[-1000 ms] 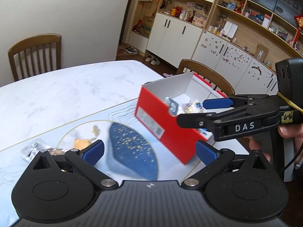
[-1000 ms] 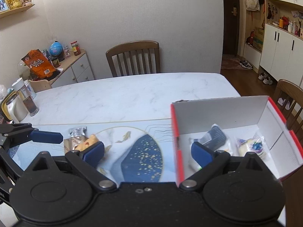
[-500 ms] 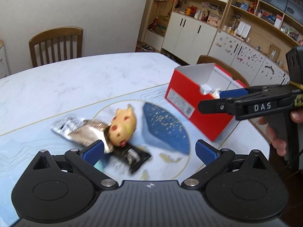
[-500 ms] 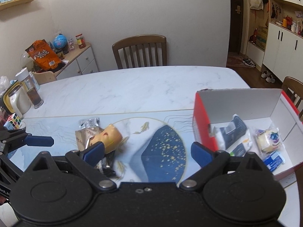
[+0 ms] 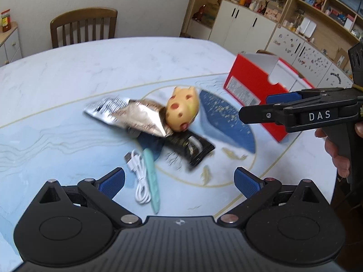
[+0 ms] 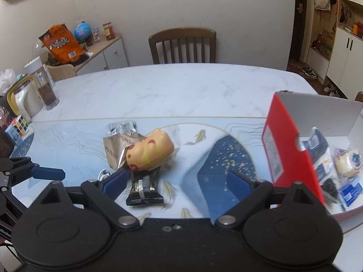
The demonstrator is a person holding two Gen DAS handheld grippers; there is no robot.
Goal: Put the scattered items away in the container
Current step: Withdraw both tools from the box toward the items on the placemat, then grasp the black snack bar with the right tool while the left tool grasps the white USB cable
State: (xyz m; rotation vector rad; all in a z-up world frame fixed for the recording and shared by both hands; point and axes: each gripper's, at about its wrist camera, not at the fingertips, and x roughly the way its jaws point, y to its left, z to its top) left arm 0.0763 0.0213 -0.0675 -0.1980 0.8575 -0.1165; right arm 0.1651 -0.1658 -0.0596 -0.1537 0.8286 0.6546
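Both cameras have been swung away from the red cardboard box with white inside (image 6: 292, 149), now at three o'clock in the right wrist view, onto the loose pile at the centre of the blue patterned mat on the counter (image 6: 158, 86). The left gripper (image 5: 179, 179) is held wide and empty; the right gripper (image 6: 179, 179), also wide and empty, has just been closing slightly. A yellow spotted plastic pig toy (image 6: 149, 154) is seen lying on a crinkled silver-brown snack wrapper (image 6: 118, 142) and a black snack packet (image 6: 144, 190); a white coiled cable (image 5: 139, 176) and a mint-green stick (image 5: 153, 181) lie nearest the left gripper. A fresh pickup is judged next.
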